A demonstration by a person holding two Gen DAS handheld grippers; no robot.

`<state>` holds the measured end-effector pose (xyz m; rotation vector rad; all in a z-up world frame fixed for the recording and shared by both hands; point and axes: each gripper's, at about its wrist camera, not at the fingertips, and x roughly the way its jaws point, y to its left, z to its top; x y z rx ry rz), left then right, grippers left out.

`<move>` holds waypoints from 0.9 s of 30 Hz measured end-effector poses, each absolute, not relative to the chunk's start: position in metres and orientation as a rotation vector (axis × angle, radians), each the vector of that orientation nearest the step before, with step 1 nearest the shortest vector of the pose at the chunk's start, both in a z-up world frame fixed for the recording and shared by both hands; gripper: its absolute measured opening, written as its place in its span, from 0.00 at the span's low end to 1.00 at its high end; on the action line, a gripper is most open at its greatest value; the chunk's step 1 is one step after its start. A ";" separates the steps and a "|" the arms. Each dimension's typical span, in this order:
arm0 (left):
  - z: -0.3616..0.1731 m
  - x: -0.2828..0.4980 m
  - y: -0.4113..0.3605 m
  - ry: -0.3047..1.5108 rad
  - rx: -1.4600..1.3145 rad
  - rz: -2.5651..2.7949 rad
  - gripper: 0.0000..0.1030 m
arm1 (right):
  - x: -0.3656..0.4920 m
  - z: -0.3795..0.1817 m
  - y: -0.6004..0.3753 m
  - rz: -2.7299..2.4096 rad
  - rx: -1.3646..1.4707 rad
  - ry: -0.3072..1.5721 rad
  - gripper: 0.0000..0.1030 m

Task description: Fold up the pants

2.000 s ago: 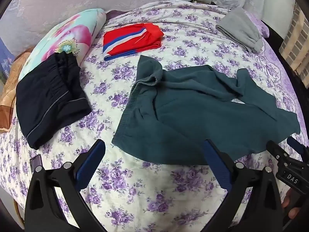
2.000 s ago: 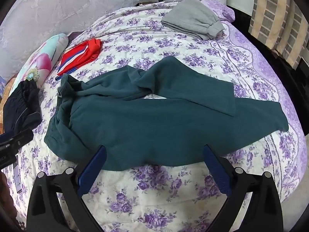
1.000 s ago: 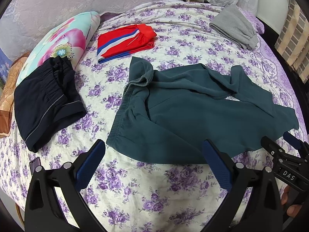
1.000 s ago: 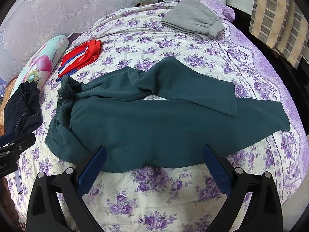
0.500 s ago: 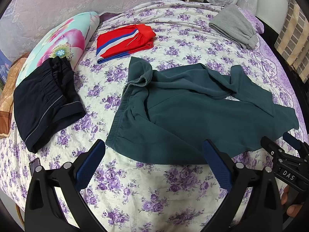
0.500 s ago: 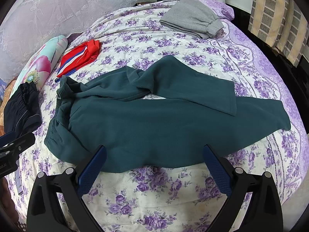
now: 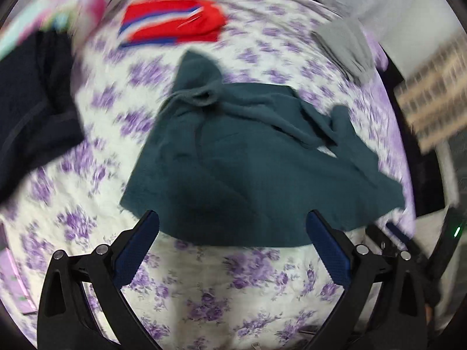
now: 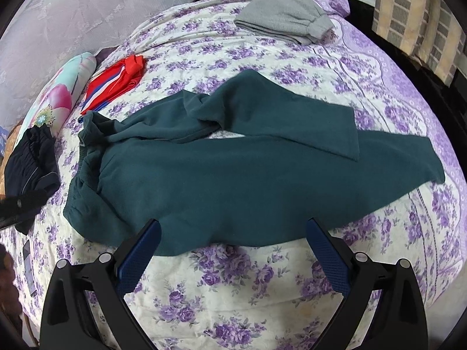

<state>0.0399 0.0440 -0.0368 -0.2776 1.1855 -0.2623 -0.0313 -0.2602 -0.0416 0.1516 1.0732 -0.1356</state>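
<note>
One pair of green pants (image 8: 233, 175), unfolded, on floral bedspread (image 8: 233, 291)

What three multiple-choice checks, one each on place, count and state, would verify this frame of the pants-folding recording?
1. Where does the folded grey garment lie?
A. at the far end of the bed, past the green pants
B. on top of the dark navy garment
C. under the right hand-held gripper

2. How many garments other than the green pants are on the bedspread?
A. one
B. three
C. five

3. What is the right hand-held gripper doing?
A. shut on a pant leg
B. open, holding nothing
C. shut on the waistband

Answers: 1 A, it sits beyond the pants near the pillows. 2 B, the grey one, the red striped one and the dark navy one. 3 B, its fingers are spread apart with only cloth and bedspread showing between.
</note>
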 end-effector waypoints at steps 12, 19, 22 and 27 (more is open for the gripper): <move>-0.112 0.078 0.057 1.356 -0.358 -0.274 0.23 | -0.040 -0.062 -0.295 -0.208 0.274 1.103 0.97; -0.114 0.078 0.021 1.346 -0.229 -0.243 0.00 | -0.038 -0.065 -0.296 -0.193 0.281 1.129 0.97; -0.097 0.077 0.032 1.317 -0.245 -0.220 0.00 | -0.039 -0.062 -0.315 -0.227 0.283 1.113 0.97; -0.092 0.075 0.047 1.302 -0.300 -0.248 0.46 | -0.052 -0.066 -0.390 -0.432 0.458 1.083 0.97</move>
